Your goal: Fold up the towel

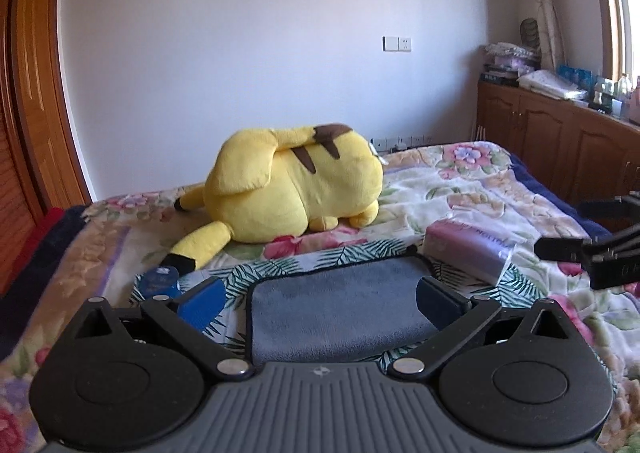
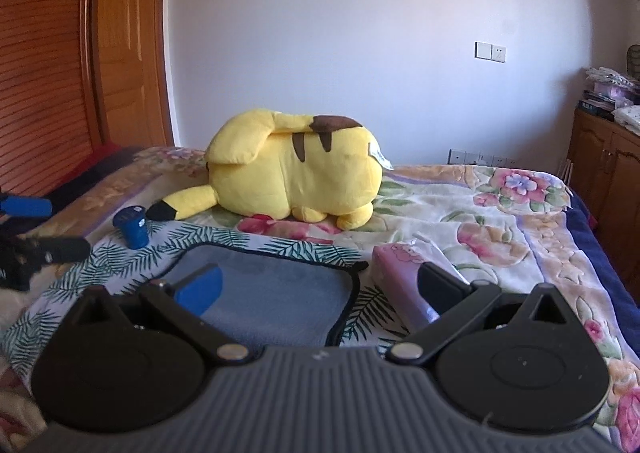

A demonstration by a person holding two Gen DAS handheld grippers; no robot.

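A grey-blue towel with a dark hem lies flat on a leaf-print cloth on the bed. It also shows in the right wrist view. My left gripper is open and empty, held just above the towel's near part, with its fingers spread over the left and right edges. My right gripper is open and empty above the towel's near right side. Its right finger is over the purple pack. The right gripper's fingers show at the right edge of the left wrist view.
A yellow plush toy lies beyond the towel. A small blue can stands at the towel's far left. A purple tissue pack lies at its right. Wooden cabinets stand right of the bed, a wooden door left.
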